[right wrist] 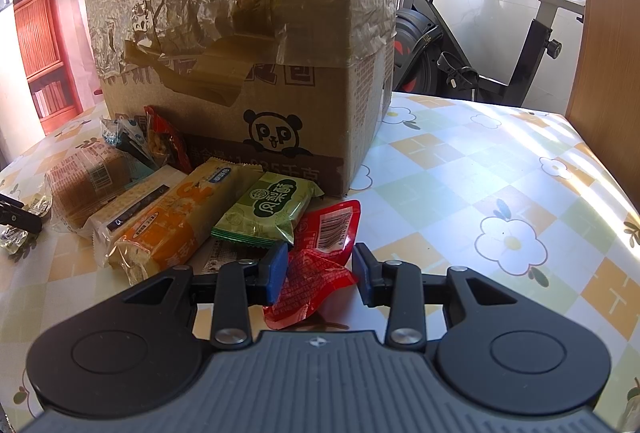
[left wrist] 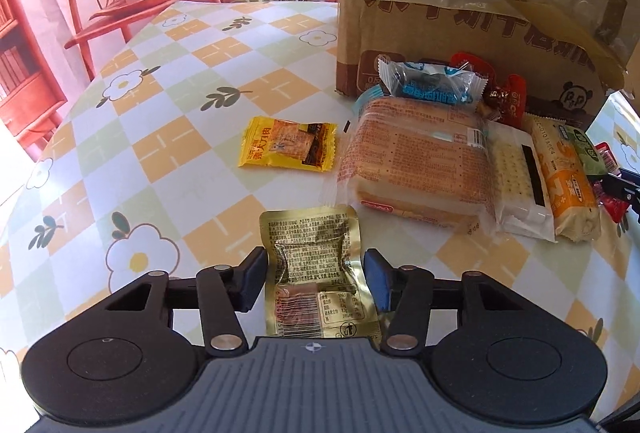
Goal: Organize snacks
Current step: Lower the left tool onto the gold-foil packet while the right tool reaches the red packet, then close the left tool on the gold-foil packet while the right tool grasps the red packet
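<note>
The left gripper (left wrist: 315, 279) stands spread, its dark pads on either side of a crinkled gold foil pouch (left wrist: 316, 265) that lies flat on the tabletop (left wrist: 168, 137), printed back up with a barcode showing. Whether the pads touch the foil cannot be told; the pouch's near end is hidden under the gripper body. Beyond it lies a glossy yellow packet (left wrist: 288, 147), apart from the rest.

The right gripper (right wrist: 320, 269) is also spread, blue-faced pads flanking a wrinkled red pouch (right wrist: 316, 265) with a white barcode patch; contact cannot be judged, and its near end is cut off by the gripper.

The other snacks huddle at the foot of a cardboard box (right wrist: 240, 45), which stands toward the far edge, its top swathed in wrinkled clear tape and brown tape, with a panda print low on its face. In the row are a soft clear-wrapped bread loaf (left wrist: 412, 165), a pale cracker pack (left wrist: 516, 181), an orange pack (right wrist: 176, 221) and a green pack (right wrist: 266, 209) leaning on the orange one. Behind them, a blue-and-clear wrapper (left wrist: 432, 81) and red wrappers (left wrist: 508, 97) are half hidden against the box. The tablecloth is smooth, checked in orange, green and white with flower prints.
</note>
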